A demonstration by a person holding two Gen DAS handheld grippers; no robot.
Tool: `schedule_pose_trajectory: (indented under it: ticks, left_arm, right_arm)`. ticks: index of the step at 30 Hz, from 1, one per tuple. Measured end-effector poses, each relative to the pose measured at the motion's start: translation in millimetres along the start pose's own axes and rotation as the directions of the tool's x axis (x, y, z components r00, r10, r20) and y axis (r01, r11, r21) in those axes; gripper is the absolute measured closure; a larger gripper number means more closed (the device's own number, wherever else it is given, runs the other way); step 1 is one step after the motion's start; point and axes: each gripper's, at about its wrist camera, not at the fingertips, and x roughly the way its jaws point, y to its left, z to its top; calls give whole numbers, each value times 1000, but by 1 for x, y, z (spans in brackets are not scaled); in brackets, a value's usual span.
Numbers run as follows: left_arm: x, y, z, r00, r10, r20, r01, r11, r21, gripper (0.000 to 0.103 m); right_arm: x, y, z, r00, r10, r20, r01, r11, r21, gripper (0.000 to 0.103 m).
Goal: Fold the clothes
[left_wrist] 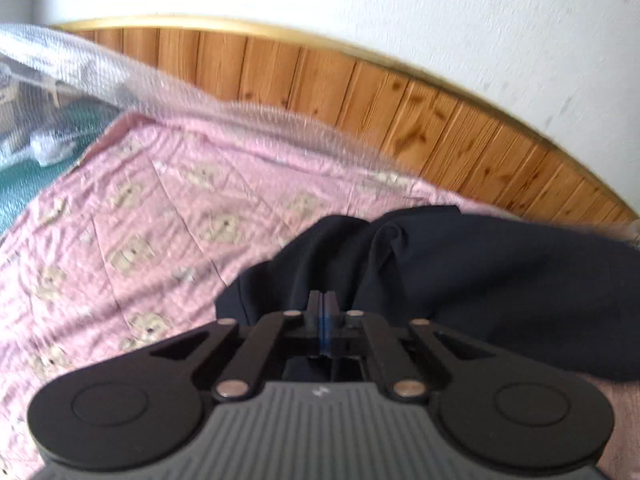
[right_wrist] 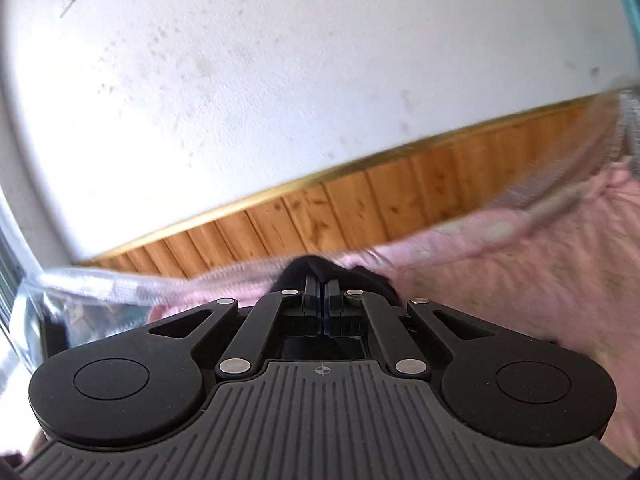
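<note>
Dark garment [left_wrist: 460, 280] on the pink quilt [left_wrist: 140, 220] is pinched by both downward-tilted hand-held grippers, left [left_wrist: 323, 300] and right [right_wrist: 321, 284].

Bright daylight, motion blur, fisheye-warped edges.

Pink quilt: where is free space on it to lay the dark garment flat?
The pink quilt is bare on its wide left part, between the clear plastic sheet at the far edge and the left gripper. The right part is crowded: the dark garment lies bunched there, near the wood wall panel.
</note>
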Motion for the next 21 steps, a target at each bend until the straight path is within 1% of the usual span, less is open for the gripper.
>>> schedule_pose_trajectory:
  ticks: [1, 2, 3, 4, 5, 6, 7, 8, 9, 10, 11, 12, 14, 15, 16, 17, 18, 19, 20, 21]
  left_arm:
    - [-4, 4, -3, 1000, -2, -13, 2, 1000, 9, 95]
    - [1, 7, -12, 999, 9, -42, -8, 1000, 23, 87]
    - [8, 9, -23, 997, 24, -70, -22, 999, 37, 81]
    - [16, 11, -33, 995, 34, -96, -30, 999, 45, 67]
    - [24, 10, -42, 992, 37, -120, -31, 998, 46, 55]
    - [32, 10, -51, 989, 39, -144, -33, 998, 46, 52]
    - [40, 10, -60, 985, 42, -168, -34, 998, 47, 49]
    - [47, 8, -67, 982, 46, -182, -37, 998, 52, 42]
    - [54, 5, -71, 982, 50, -180, -41, 998, 57, 38]
    - [60, 4, -75, 983, 53, -173, -43, 997, 59, 32]
    - [67, 1, -76, 984, 49, -171, -39, 997, 61, 26]
    - [75, -4, -76, 984, 39, -174, -29, 998, 61, 24]
    - [91, -14, -75, 984, 21, -179, -9, 997, 71, 24]
    - [99, -21, -74, 983, 26, -181, -10, 996, 93, 26]
    - [107, -26, -74, 982, 42, -185, -20, 993, 118, 40]
    - [113, -29, -73, 980, 53, -193, -28, 991, 128, 74]
    - [117, -28, -72, 977, 58, -206, -33, 992, 122, 95]
    - [121, -28, -70, 974, 63, -218, -39, 992, 116, 96]
    - [117, -24, -67, 975, 57, -213, -34, 994, 107, 96]
    - [104, -19, -62, 982, 36, -187, -18, 995, 94, 96]
  right_arm:
    - [-9, -3, -15, 998, -60, -36, 59, 998, -20, 103]
    - [-10, -10, -34, 987, -127, -96, 124, 991, -39, 100]
    - [1, -23, -59, 959, -207, -193, 199, 978, -59, 94]
    - [9, -35, -79, 925, -268, -271, 259, 963, -68, 77]
    - [13, -47, -90, 899, -299, -320, 300, 953, -47, 75]
    - [17, -58, -102, 869, -327, -370, 342, 939, -29, 75]
    - [20, -64, -106, 855, -341, -392, 358, 933, -30, 75]
    - [20, -58, -100, 868, -332, -368, 333, 941, -62, 65]
    - [24, -49, -91, 885, -315, -343, 301, 949, -97, 53]
    - [34, -36, -81, 904, -285, -319, 253, 958, -139, 24]
    - [46, -26, -76, 915, -257, -309, 208, 961, -184, 4]
    - [62, -20, -77, 915, -245, -320, 178, 958, -224, 3]
    - [97, -17, -89, 894, -243, -377, 139, 949, -282, 4]
    - [115, -15, -94, 882, -242, -405, 117, 943, -310, 5]
    - [132, -14, -102, 864, -237, -443, 89, 940, -329, 12]
    - [146, -14, -111, 839, -225, -495, 53, 940, -337, 25]
    - [155, -12, -119, 817, -215, -536, 20, 938, -347, 32]
    - [160, -12, -125, 804, -206, -557, -8, 934, -356, 40]
    - [158, -14, -125, 812, -199, -549, -17, 932, -363, 49]
    - [154, -20, -120, 818, -198, -541, -14, 932, -362, 65]
